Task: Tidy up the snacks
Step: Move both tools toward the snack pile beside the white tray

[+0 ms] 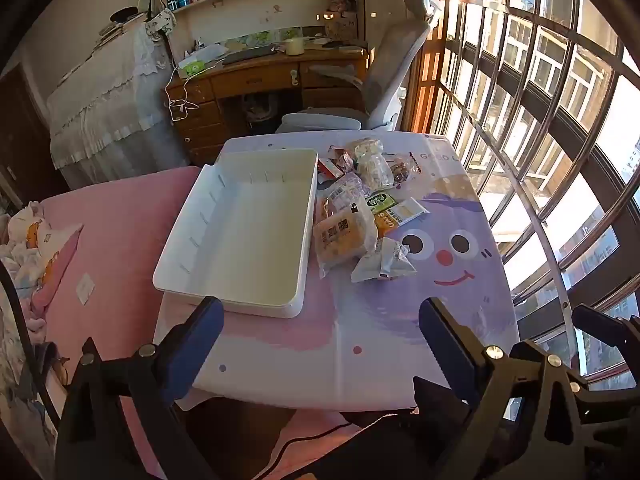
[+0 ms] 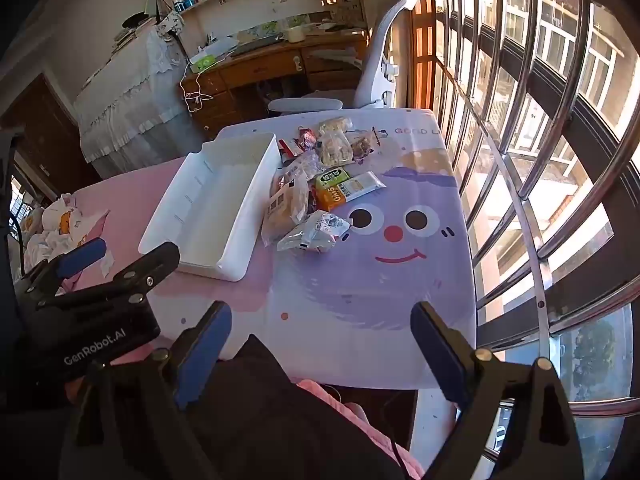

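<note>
My left gripper (image 1: pixel 322 322) jaws wide, nothing between, hovering over the near table (image 1: pixel 360 360) edge. "GenRobot.AI" is printed on its body in the right wrist view. White tray (image 1: pixel 240 232) lies ahead-left, empty, long axis running away from me toward the desk (image 1: pixel 256 76), its near rim just past my left finger. Snack pile (image 1: pixel 360 216) touches the tray's right side, strung along the same axis: orange bun packet (image 1: pixel 342 236), silver packet (image 1: pixel 382 262) nearest, orange "OATS" bar (image 2: pixel 334 194), green-label packet (image 2: pixel 334 176). Table mat reads "GOOD L…". My right gripper (image 2: pixel 320 328) is wide too, empty, snacks ahead, slightly left.
</note>
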Demonstrator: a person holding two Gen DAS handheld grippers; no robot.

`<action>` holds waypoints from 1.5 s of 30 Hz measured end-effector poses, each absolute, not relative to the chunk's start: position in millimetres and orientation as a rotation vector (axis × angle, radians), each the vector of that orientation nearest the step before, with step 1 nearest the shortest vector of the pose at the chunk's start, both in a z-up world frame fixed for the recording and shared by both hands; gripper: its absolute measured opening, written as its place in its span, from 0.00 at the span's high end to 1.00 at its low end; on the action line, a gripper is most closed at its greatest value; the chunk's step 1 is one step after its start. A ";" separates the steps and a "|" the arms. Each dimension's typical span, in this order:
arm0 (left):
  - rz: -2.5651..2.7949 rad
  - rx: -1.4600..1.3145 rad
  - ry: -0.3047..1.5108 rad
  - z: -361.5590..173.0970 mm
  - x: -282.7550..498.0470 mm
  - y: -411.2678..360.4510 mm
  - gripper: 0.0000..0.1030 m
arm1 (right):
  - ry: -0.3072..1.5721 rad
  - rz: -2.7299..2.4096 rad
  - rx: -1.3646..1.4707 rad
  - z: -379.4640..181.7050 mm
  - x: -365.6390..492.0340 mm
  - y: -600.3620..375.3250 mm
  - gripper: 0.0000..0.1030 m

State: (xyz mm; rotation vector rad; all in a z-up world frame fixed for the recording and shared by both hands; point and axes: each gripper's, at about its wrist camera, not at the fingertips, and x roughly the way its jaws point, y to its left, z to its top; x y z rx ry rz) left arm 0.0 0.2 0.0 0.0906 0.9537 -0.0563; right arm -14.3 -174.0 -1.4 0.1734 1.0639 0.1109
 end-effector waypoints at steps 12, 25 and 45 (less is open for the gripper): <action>-0.052 0.097 0.956 0.2 -0.2 0.3 0.05 | 1.067 0.111 0.176 -2.7 -9.9 -177.2 0.11; -0.046 0.097 0.950 5.1 -1.6 13.0 0.05 | 1.066 0.114 0.176 -3.1 -4.3 -177.5 0.11; -0.026 0.069 0.969 1.9 7.3 13.4 0.13 | 1.076 0.123 0.185 -6.1 0.8 -174.1 0.11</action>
